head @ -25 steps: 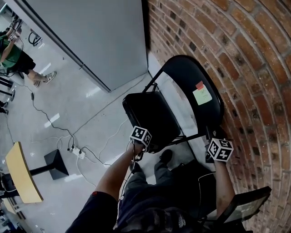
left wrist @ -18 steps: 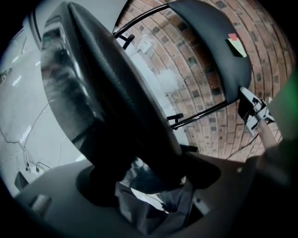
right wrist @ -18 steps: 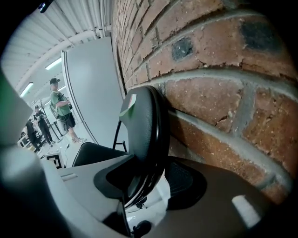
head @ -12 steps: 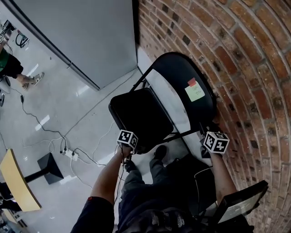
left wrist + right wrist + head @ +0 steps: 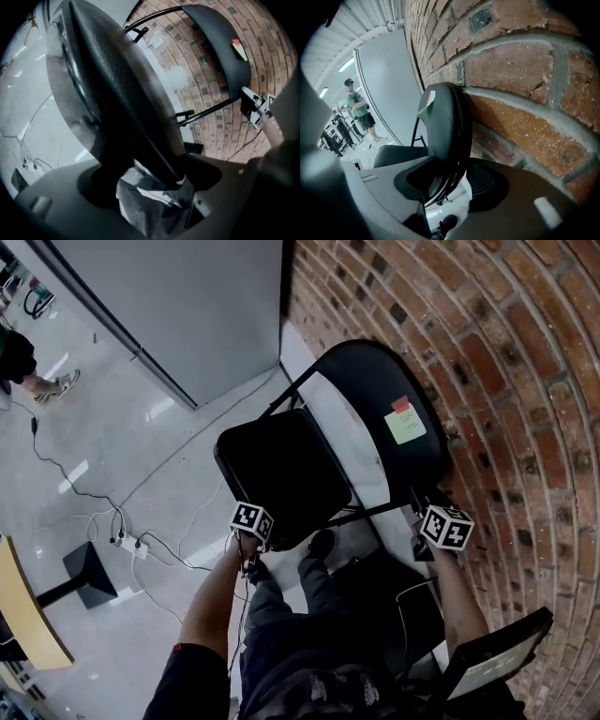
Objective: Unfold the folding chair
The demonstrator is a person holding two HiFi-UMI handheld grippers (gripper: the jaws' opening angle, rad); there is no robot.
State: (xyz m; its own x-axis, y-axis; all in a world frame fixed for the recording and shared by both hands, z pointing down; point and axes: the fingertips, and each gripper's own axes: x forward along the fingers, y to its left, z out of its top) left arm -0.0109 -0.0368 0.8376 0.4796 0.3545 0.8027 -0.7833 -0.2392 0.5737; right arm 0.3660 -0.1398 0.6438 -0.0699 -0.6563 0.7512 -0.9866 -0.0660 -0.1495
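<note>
A black folding chair stands against the brick wall (image 5: 525,381). Its padded seat (image 5: 286,474) tilts out from the backrest (image 5: 375,390), which carries a green and a red sticky note (image 5: 405,425). My left gripper (image 5: 253,527) is shut on the seat's front edge; in the left gripper view that edge (image 5: 140,122) runs down between the jaws of the left gripper (image 5: 154,180). At the backrest's near corner, my right gripper (image 5: 436,523) grips the backrest's edge (image 5: 445,131), which passes between the right gripper's (image 5: 447,185) jaws close to the bricks.
A grey partition panel (image 5: 187,306) stands left of the chair. Cables and a power strip (image 5: 127,542) lie on the floor, beside a wood-topped table (image 5: 28,615). A black framed item (image 5: 497,662) leans at the lower right. A person (image 5: 358,110) stands far off.
The seat's front edge has swung leftward, away from the backrest, with my left gripper on it. My right gripper stays at the backrest's corner.
</note>
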